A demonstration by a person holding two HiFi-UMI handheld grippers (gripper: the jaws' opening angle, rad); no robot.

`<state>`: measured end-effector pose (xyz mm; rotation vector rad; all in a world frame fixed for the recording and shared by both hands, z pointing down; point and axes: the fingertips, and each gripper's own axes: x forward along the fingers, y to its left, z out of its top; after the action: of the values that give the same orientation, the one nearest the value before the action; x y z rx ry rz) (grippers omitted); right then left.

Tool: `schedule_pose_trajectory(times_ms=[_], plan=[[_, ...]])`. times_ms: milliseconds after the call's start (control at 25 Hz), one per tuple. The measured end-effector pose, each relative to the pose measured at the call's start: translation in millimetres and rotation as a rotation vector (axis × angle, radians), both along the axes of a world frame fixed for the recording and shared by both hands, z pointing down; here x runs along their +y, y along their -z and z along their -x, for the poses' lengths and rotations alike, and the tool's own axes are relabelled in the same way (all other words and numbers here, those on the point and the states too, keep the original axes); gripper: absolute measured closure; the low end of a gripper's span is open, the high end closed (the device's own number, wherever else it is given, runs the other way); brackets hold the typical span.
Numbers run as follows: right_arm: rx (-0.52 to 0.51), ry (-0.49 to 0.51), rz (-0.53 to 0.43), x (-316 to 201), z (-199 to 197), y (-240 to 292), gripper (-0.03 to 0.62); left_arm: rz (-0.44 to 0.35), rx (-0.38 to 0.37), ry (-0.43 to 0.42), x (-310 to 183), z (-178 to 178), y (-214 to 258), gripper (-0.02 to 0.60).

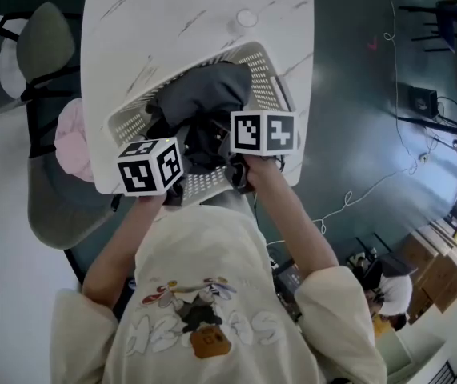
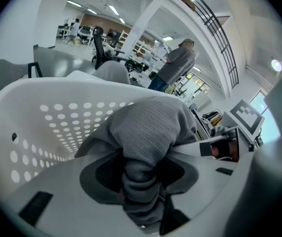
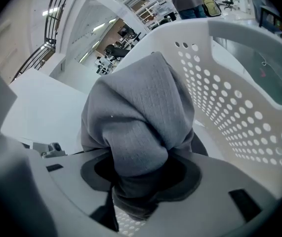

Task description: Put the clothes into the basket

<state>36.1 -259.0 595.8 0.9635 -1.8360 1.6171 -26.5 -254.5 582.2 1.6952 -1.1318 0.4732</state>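
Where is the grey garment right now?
Head view, centre: the grey garment is bunched over the open white basket on the table, pinched at its near edge by the left gripper and right gripper.

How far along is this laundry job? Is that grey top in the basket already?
Nearly. Done: the grey top sits within the basket walls. In hand: the left gripper and right gripper both have jaws shut on it, so it is not released yet. Left: letting go. Something pink lies on the chair; if that is clothing, it may come next.
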Motion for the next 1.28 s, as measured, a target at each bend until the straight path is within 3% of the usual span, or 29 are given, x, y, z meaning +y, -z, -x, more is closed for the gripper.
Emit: schedule_pose_trajectory(times_ms=[680, 1280], plan=[[0.133, 0.024, 0.026, -17, -10, -48, 0.401, 0.075, -0.05, 0.075, -7, -4, -41, 0.407], [0.2, 0.028, 0.016, -35, -18, -82, 0.392, 0.071, -0.105, 0.102, -20, -7, -74, 0.407]])
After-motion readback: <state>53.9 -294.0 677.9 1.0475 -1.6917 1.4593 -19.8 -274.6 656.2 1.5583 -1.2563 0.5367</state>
